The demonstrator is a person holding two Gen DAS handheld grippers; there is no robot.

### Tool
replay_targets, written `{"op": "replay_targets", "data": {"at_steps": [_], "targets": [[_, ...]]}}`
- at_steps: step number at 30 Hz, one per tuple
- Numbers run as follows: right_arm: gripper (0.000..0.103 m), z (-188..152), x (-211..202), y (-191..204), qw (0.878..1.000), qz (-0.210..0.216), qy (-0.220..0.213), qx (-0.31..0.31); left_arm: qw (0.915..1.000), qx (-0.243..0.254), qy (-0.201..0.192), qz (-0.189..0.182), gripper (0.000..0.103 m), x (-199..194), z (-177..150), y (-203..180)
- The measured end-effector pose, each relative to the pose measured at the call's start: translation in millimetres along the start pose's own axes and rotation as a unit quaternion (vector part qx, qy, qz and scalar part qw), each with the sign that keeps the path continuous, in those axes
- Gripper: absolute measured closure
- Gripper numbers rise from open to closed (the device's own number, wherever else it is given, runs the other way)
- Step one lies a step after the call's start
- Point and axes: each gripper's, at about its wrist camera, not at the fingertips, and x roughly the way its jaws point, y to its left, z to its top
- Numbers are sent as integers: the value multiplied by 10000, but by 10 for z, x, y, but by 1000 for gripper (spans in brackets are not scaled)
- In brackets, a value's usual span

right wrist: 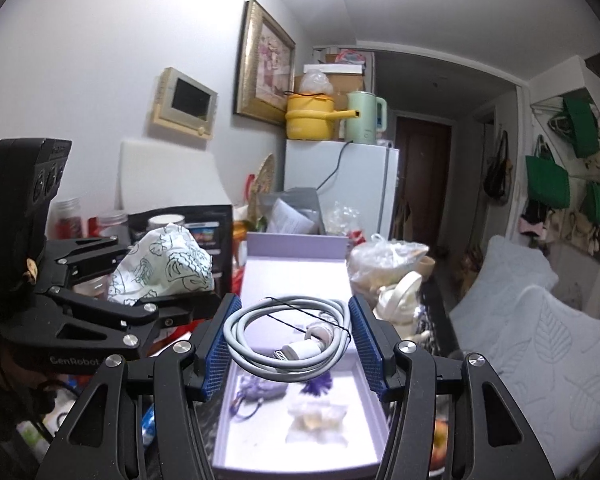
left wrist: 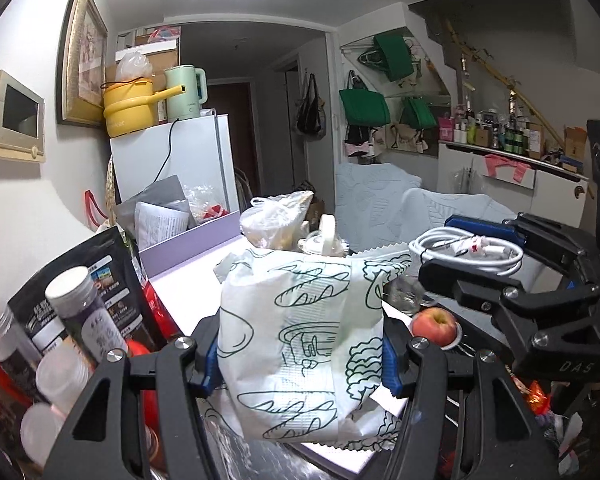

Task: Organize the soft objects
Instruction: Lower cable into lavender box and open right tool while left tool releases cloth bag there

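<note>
In the open lilac box [right wrist: 300, 432] we see a purple pouch [right wrist: 256, 390] and a clear packet [right wrist: 318, 422]. Our left gripper [left wrist: 300, 354] clamps a printed paper bag [left wrist: 296, 344] above the box's near edge; our right gripper [right wrist: 296, 344], tilted slightly down, clamps a coiled white cable [right wrist: 288, 332] over the box's middle.
</note>
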Motion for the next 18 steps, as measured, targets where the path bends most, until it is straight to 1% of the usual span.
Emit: {"op": "replay_targets", "data": {"at_steps": [5, 8, 13, 18], "targets": [[48, 58, 293, -174, 9999, -130, 38, 24, 9997, -55, 205, 80, 44, 325, 18, 74], [48, 50, 488, -280, 9996, -212, 168, 92, 9991, -125, 378, 117, 44, 514, -20, 120], [48, -42, 760, -442, 9984, -293, 424, 245, 9977, -161, 647, 144, 44, 789, -98, 152], [48, -183, 1018, -548, 9961, -382, 714, 343, 9956, -91, 918, 172, 44, 1029, -223, 125]]}}
